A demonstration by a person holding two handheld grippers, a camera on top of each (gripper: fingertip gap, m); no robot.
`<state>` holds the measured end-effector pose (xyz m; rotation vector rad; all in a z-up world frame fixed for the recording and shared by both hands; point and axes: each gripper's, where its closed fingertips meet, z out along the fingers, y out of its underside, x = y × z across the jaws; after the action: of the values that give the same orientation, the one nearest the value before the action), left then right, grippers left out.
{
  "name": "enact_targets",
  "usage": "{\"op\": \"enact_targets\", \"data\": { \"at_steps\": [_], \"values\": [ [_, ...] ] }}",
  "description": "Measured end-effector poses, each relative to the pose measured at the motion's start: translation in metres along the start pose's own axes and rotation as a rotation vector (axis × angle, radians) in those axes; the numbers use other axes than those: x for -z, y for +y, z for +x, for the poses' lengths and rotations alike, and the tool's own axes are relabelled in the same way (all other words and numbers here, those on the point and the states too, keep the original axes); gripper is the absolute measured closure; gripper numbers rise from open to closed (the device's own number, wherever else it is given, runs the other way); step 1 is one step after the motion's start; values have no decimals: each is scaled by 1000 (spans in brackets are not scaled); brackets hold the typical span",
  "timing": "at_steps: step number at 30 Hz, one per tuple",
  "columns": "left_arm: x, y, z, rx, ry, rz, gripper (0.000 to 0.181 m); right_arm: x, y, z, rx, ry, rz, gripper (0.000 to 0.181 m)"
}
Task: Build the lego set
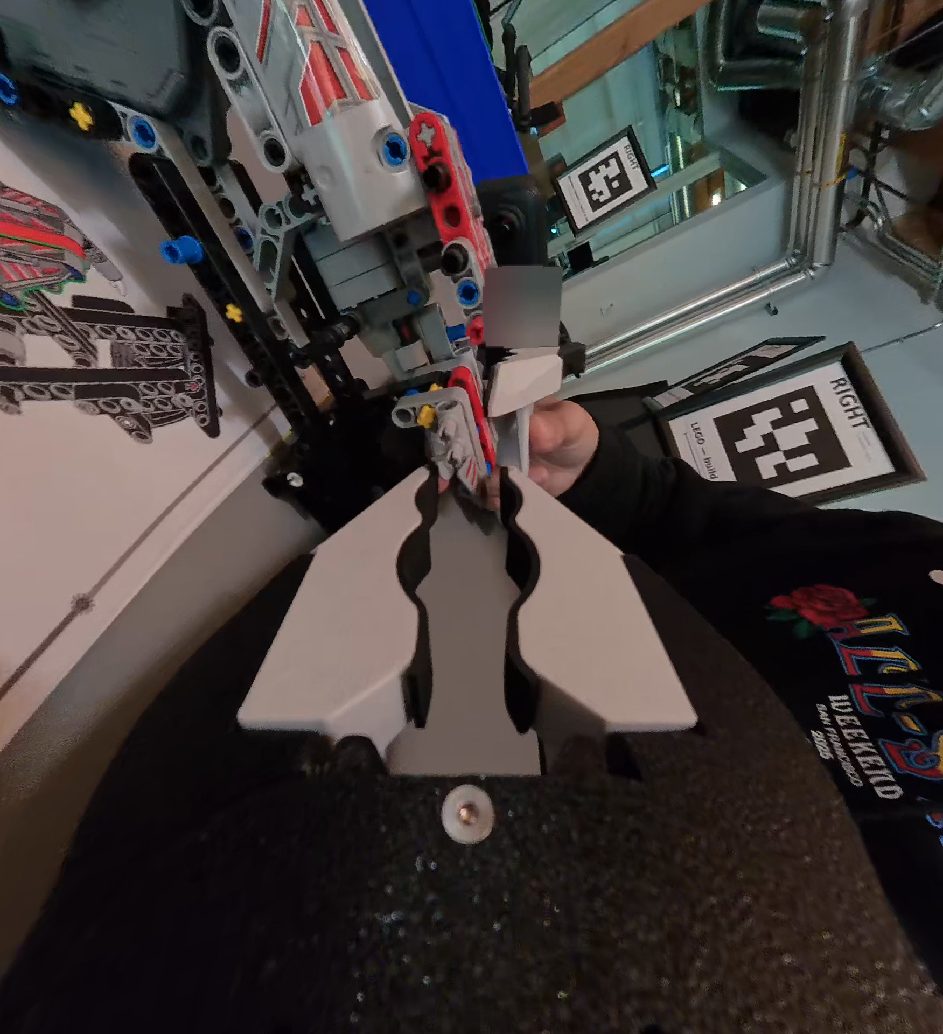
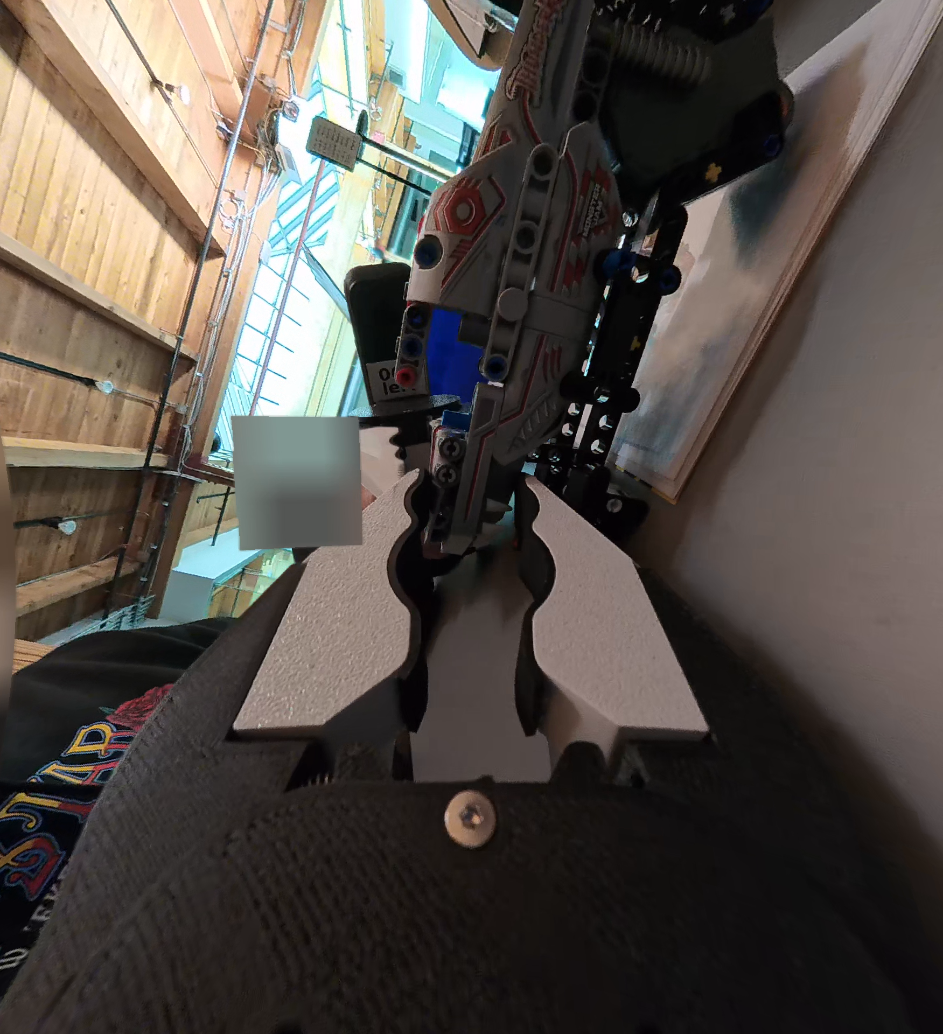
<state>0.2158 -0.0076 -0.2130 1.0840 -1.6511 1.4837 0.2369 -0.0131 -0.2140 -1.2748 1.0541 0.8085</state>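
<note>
A large Lego model (image 1: pixel 346 184) of grey, red and black beams with blue and yellow pins is held up between both grippers. My left gripper (image 1: pixel 464 478) is closed on the model's narrow grey and red lower end (image 1: pixel 458 447). The right gripper (image 1: pixel 519 391) and a hand (image 1: pixel 561 442) show just behind that end. In the right wrist view my right gripper (image 2: pixel 474 487) is closed on the same end of the model (image 2: pixel 514 268), on a grey panel with red stripes (image 2: pixel 474 464). The contact points are partly hidden by the fingers.
An open instruction booklet (image 1: pixel 66 335) lies on the pale table to the left; it also shows in the right wrist view (image 2: pixel 709 335). Two framed marker signs (image 1: pixel 782 436) stand at the right, near a black sleeve (image 1: pixel 737 531). A wooden wall (image 2: pixel 94 280) is at the left. Left and right tips are no more than a few centimetres apart.
</note>
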Motion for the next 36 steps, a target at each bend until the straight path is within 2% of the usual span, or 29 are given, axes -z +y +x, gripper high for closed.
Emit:
{"op": "enact_targets", "data": {
  "at_steps": [4, 13, 20, 23, 25, 30, 32, 34, 36],
  "values": [
    [4, 2, 5, 49, 35, -22, 174, 0, -2, 1, -9, 1, 15, 152],
    [0, 0, 3, 116, 52, 11, 176, -2, -3, 1, -53, -3, 63, 152],
    [0, -2, 4, 105, 60, 25, 175, -1, -3, -1, -75, -22, 73, 150],
    [-1, -2, 4, 121, 82, 33, 175, 5, 10, -3, -106, -43, -4, 131],
    [-1, -2, 4, 110, 77, 30, 175, 13, 11, -1, -85, -11, 0, 130],
    [-1, -1, 4, 106, 78, 23, 175, 13, 15, -4, -110, -40, -32, 136],
    [-1, -1, 4, 105, 81, 18, 175, 6, 17, -10, -111, -85, -52, 149],
    [1, -3, 5, 107, 95, 23, 175, 3, 17, -7, -111, -69, -59, 159],
    [3, -3, 7, 105, 105, 11, 175, 2, 19, -8, -113, -79, -77, 159]
  ]
}}
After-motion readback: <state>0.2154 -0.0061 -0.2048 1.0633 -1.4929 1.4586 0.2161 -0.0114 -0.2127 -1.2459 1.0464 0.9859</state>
